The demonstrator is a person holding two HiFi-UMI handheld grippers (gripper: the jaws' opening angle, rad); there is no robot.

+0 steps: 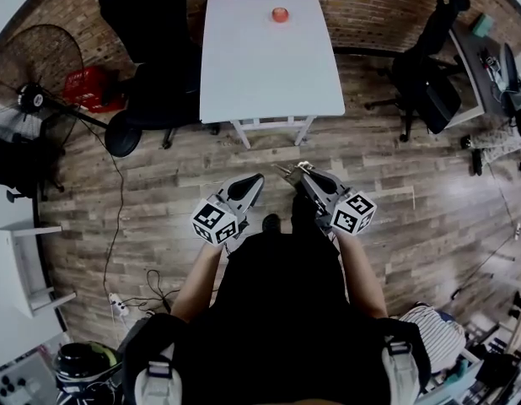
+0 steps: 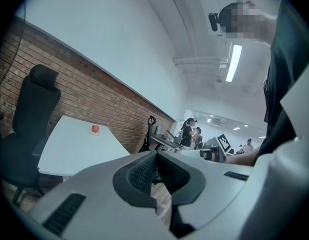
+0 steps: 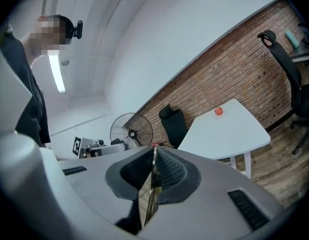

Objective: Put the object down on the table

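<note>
Standing well back from the white bench [image 1: 269,74], the person holds the right gripper [image 1: 301,172] clamped on a thin, shiny flat piece [image 3: 146,201], seen edge-on between the pads; I cannot tell exactly what it is. The left gripper [image 1: 257,180] has its jaws together with nothing in them. A small red thing [image 1: 280,14] sits near the bench's far edge. To do this step well, walk up until the bench is under the gripper. Then tip the piece nearly flat, lower it onto a bare patch well apart from the red thing, and part the jaws only once it rests there. A thin sheet released high would likely skid or flip.
</note>
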